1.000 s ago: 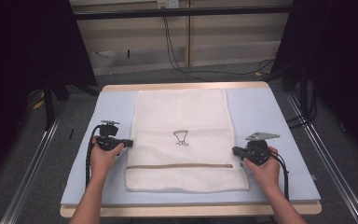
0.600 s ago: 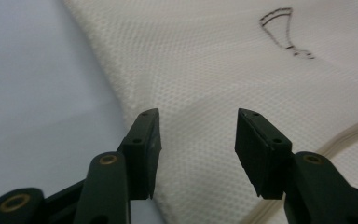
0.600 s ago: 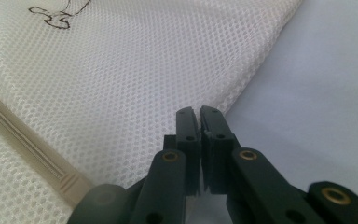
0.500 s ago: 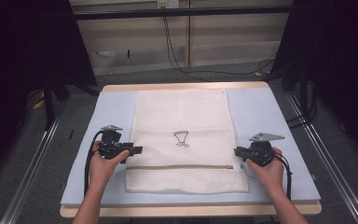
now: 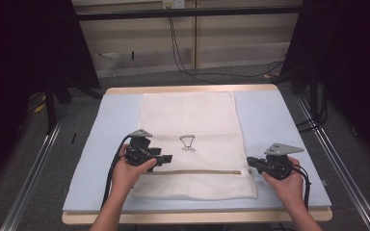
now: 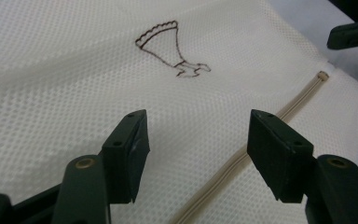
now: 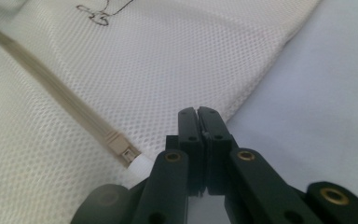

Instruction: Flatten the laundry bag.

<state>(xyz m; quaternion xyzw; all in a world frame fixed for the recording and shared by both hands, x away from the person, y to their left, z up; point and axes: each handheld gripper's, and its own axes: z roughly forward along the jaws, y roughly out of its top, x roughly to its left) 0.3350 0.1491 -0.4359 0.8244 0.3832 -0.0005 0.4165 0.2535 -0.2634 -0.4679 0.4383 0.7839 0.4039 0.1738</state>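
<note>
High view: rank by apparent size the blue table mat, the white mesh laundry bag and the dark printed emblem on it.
1. Pale blue table mat, largest.
2. White mesh laundry bag, lying on the mat.
3. Dark printed emblem, by far the smallest.

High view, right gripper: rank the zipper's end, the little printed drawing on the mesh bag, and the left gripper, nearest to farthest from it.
From the right gripper:
1. Zipper's end, just beside its shut tips, at the mesh bag's right edge.
2. Printed drawing, mid-bag, up and leftward.
3. Left gripper, over the bag's left side.
</note>
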